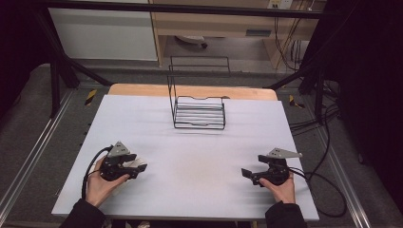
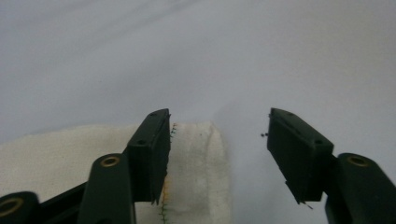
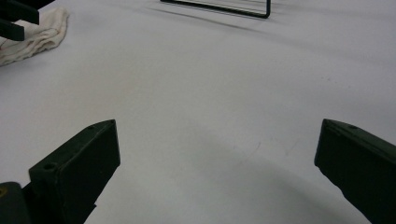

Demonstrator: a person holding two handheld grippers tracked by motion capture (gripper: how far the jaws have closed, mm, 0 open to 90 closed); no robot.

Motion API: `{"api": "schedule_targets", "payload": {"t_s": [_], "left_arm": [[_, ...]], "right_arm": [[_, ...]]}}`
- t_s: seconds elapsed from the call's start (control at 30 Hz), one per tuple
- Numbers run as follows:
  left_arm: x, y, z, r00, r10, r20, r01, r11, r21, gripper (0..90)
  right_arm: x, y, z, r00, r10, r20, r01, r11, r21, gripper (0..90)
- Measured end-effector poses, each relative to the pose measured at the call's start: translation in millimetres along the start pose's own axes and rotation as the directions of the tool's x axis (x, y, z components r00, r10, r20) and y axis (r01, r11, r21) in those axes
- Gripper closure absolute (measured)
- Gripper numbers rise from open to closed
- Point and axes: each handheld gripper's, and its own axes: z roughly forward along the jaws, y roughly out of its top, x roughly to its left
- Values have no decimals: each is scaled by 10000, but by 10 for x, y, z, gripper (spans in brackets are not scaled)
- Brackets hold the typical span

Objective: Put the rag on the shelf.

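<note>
Left gripper view: left gripper (image 2: 217,154) straddles a folded white cloth's (image 2: 196,172) edge, jaws parted, not yet clenched. Right gripper (image 3: 217,172), at four o'clock on the table (image 1: 190,142), stands released, grasping nothing.

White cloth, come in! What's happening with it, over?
Left gripper open, astride white cloth edge, no grip. Right gripper open, idle. Wire rack far off, nothing blocking.
</note>
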Motion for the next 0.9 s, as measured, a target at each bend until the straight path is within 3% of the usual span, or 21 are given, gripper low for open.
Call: {"api": "schedule_targets", "payload": {"t_s": [0.37,0.57,0.73,0.9], "left_arm": [[-41,-17,126,9994,184,-296,-166,9980,607,578],[-37,-11,170,9986,85,-528,-45,9971,759,647],[-76,6,201,9955,93,-946,-11,9963,857,689],[-148,38,237,9874,343,-1543,-174,9939,1093,731]], "right_arm": [[-2,-1,5,10000,-41,48,41,10000,47,8],[-2,-1,5,10000,-24,46,24,10000,44,8],[-4,1,5,10000,-25,52,25,10000,46,8],[-4,1,4,10000,-13,38,13,10000,51,9]]}}
